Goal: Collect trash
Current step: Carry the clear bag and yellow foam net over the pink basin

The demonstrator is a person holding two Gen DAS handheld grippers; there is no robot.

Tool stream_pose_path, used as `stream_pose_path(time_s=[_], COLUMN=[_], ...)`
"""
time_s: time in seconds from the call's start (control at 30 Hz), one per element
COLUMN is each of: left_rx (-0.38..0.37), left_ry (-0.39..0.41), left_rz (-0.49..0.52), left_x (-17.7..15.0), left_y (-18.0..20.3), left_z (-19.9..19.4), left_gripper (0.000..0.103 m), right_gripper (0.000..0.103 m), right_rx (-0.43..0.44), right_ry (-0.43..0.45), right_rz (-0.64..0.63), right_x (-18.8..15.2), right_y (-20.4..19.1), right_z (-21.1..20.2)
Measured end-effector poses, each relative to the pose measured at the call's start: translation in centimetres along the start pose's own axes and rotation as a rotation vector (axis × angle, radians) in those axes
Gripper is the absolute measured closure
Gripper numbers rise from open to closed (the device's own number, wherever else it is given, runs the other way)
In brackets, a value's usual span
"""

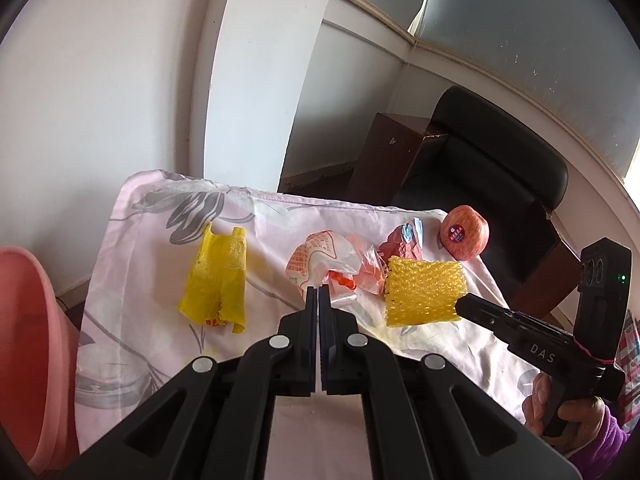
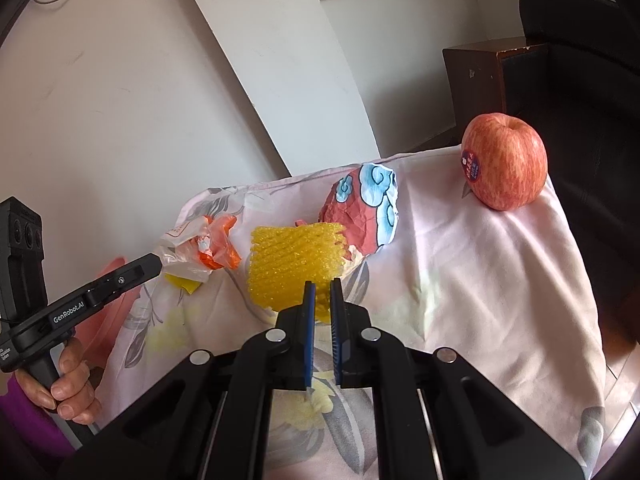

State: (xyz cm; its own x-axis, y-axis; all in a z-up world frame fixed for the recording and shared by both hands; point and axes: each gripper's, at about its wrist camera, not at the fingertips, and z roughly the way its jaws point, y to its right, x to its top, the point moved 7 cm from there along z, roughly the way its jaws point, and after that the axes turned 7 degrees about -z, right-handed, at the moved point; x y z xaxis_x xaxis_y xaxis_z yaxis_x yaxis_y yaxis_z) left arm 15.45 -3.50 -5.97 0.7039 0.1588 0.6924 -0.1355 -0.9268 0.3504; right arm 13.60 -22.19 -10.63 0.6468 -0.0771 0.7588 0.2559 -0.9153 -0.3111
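My left gripper [image 1: 319, 292] is shut, its tips pinching the near edge of a crumpled white and orange plastic wrapper [image 1: 332, 264]. From the right wrist view, that gripper [image 2: 158, 262] holds the wrapper [image 2: 204, 248] by its clear end. My right gripper [image 2: 323, 290] is shut on a yellow foam net [image 2: 294, 264], which sits between its blue pads. In the left wrist view the net [image 1: 422, 292] stands up at the tip of the right gripper [image 1: 460, 306]. A flat yellow plastic bag [image 1: 214, 280] lies to the left. Red paper with blue clouds [image 2: 364, 208] lies behind the net.
A red apple [image 2: 504, 162] with a sticker sits near the far right corner of the pink floral cloth [image 2: 480, 280]. A pink basin [image 1: 28, 340] stands left of the table. A black chair [image 1: 492, 168] and a brown cabinet [image 1: 384, 152] stand beyond it.
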Motion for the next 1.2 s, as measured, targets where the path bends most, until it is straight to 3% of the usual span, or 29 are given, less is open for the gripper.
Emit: stream_pose_path(time_s=[0.47,1.2], left_rx=[0.061,0.276], left_ry=[0.085,0.191], left_rz=[-0.074,-0.257], left_x=[-0.2,-2.3], left_y=[-3.2,-14.4], left_z=[-6.4,-15.0], left_gripper=[0.103,0.103], right_gripper=[0.095,0.095], right_rx=[0.058,0.259], right_ry=[0.015,-0.03], right_rz=[-0.093,-0.339], right_x=[0.5,1.7], right_y=[-5.6,-20.9], right_z=[-0.9,3.1])
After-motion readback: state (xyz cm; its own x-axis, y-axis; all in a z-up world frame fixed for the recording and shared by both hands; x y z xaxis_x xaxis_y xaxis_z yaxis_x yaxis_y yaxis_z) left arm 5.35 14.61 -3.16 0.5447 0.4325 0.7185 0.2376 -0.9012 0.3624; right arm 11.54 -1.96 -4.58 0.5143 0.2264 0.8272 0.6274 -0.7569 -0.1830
